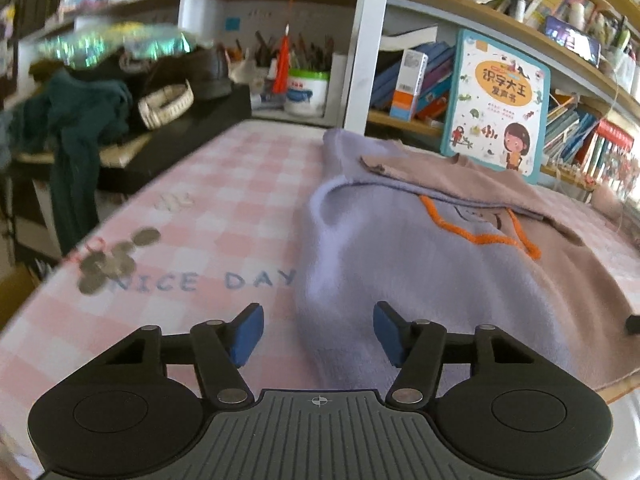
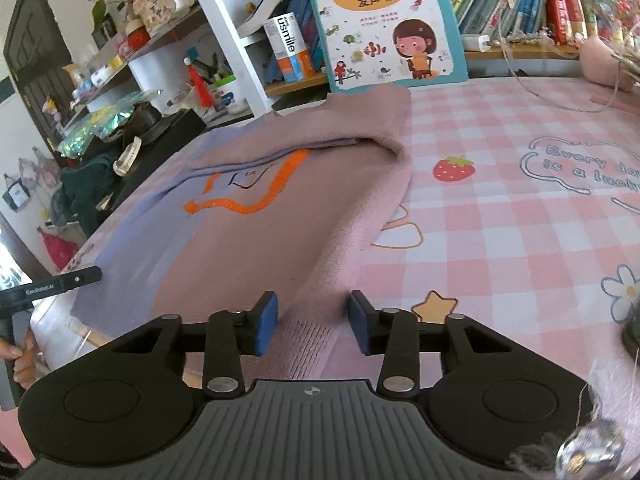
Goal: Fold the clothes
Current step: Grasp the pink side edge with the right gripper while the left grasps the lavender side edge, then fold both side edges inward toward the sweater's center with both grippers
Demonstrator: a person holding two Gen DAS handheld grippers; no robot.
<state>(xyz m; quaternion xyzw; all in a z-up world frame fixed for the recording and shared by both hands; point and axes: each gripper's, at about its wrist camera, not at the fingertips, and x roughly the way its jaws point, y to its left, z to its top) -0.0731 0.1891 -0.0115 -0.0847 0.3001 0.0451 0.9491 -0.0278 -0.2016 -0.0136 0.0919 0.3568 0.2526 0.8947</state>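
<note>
1. Lying flat on the pink checked table cover (image 2: 500, 128) is the task's garment, a sweater (image 1: 420, 280) in two colours, lilac on one half and pinkish-brown on the other, w/ an orange stitched outline (image 2: 248, 196) on the chest. Its near hem sits at the table's front edge.
2. Both sleeves look turned inward across the upper chest: a brown flap (image 1: 440, 180) lies over the lilac side, and a folded ridge (image 2: 360, 136) shows in the right wrist view. So the sweater reads as partly folded, sleeves in, body still full length.
3. Left gripper (image 1: 319, 334): jaws wide apart, nothing between them, hovering just above the lilac hem corner. Prob. lined up there because that corner is a natural pinch point for a lengthwise fold.
4. Right gripper (image 2: 313, 326): jaws apart too, straddling the ribbed pinkish hem w/o clamping it; cloth sits between the pads (image 2: 266, 324) but there's a gap either side.
5. With one gripper at each hem corner, the pair suits lifting the bottom edge evenly, my guess.
6. Farther out: a children's book (image 2: 384, 20) stands propped against the bookshelf (image 1: 580, 120) behind the collar end, and a dark green garment (image 1: 76, 128) hangs over a side desk, well apart.
</note>
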